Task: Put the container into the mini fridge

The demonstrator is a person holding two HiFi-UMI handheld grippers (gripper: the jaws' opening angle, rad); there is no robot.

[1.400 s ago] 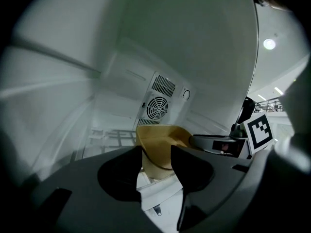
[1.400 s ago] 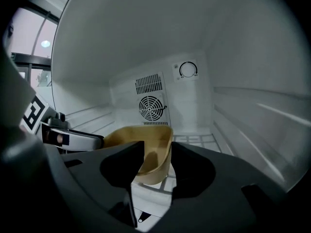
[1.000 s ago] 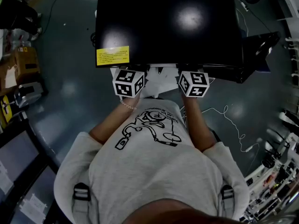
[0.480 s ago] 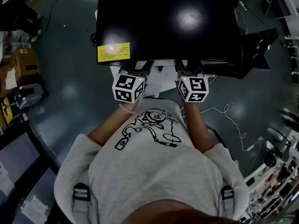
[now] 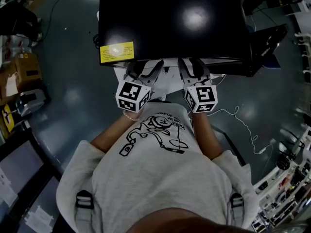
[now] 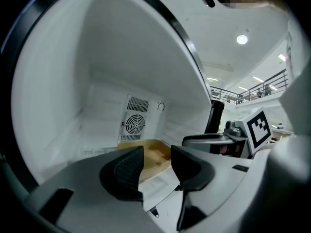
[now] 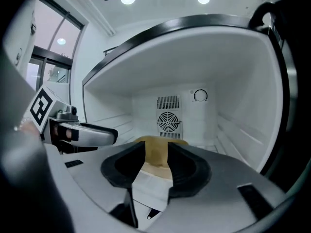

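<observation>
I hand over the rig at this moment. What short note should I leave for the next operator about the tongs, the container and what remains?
Left tongs: jaws apart and closing, nothing gripped; the container lies beyond them.
Right tongs: jaws apart and closing, nothing gripped.
Container: on the floor inside the mini fridge, in front of the back fan.
Done: the container is in.
Left: draw both tongs clear of the fridge.

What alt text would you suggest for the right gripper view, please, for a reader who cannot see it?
A tan, shallow container sits inside a white mini fridge, in front of a round fan grille on its back wall. The right gripper frames it from the foreground, its dark jaws apart and closing, gripping nothing.
</observation>
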